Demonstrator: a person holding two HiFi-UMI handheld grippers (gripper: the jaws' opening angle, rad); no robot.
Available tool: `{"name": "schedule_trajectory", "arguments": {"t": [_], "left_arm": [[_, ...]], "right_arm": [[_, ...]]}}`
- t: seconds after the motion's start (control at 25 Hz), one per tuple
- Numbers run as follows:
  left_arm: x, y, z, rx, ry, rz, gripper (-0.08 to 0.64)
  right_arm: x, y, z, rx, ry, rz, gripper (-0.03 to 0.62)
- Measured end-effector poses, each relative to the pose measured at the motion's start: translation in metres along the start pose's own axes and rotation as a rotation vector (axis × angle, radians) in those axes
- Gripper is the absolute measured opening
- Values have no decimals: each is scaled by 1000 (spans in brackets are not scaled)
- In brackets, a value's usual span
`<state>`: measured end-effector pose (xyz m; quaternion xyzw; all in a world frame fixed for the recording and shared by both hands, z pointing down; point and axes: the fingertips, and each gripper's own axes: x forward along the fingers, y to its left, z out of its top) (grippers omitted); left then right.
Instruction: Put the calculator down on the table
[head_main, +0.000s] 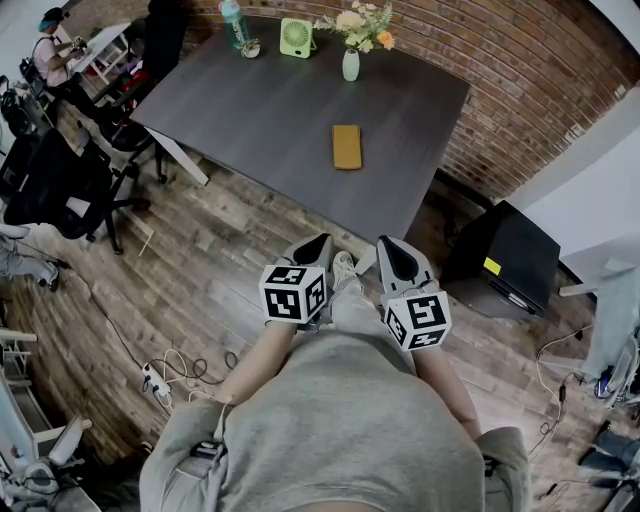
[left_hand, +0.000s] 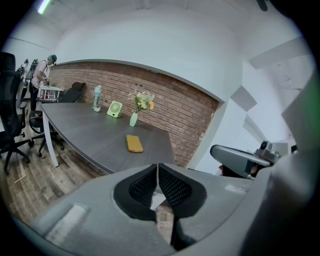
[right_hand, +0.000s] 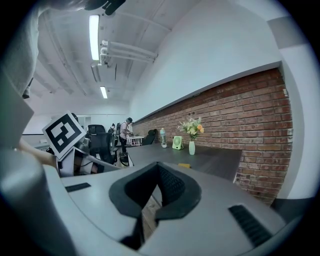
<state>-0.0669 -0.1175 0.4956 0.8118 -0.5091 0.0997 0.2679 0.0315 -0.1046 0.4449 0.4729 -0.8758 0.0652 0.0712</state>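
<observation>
An orange-yellow calculator (head_main: 347, 146) lies flat on the dark grey table (head_main: 260, 110), near its right end. It also shows in the left gripper view as the calculator (left_hand: 134, 143) and, small, in the right gripper view as the calculator (right_hand: 184, 165). My left gripper (head_main: 318, 243) and right gripper (head_main: 386, 246) are held side by side close to the body, over the wooden floor, short of the table's near edge. Both are shut with nothing between the jaws: left gripper (left_hand: 157, 169), right gripper (right_hand: 158, 167).
At the table's far edge stand a green fan (head_main: 296, 37), a vase of flowers (head_main: 351, 62) and a bottle (head_main: 234, 22). Office chairs (head_main: 55, 190) stand to the left, a black cabinet (head_main: 505, 260) to the right. Cables and a power strip (head_main: 155, 380) lie on the floor.
</observation>
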Motion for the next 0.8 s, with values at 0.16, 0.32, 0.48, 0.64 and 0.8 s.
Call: {"name": "schedule_trajectory", "arguments": {"t": [0.16,0.32,0.48,0.64,0.8], "left_arm": [[3,0,0,2,5,2,28],[4,-2,1,3,5,1,28],[6,-2,1,3,8,-2,28],[7,-1,2,-1,6,-3,28],[7,0,1,-4,7,-1,28]], "right_arm": [[0,-4,-1,2,-1,-7,2],[-1,-6,-1,4,-1,-10,2],[0,-7,-1,3,-4,-12,2],[1,-8,-1,4,-1,-15,2],[2,-8,-2,3,2,-16,2]]}}
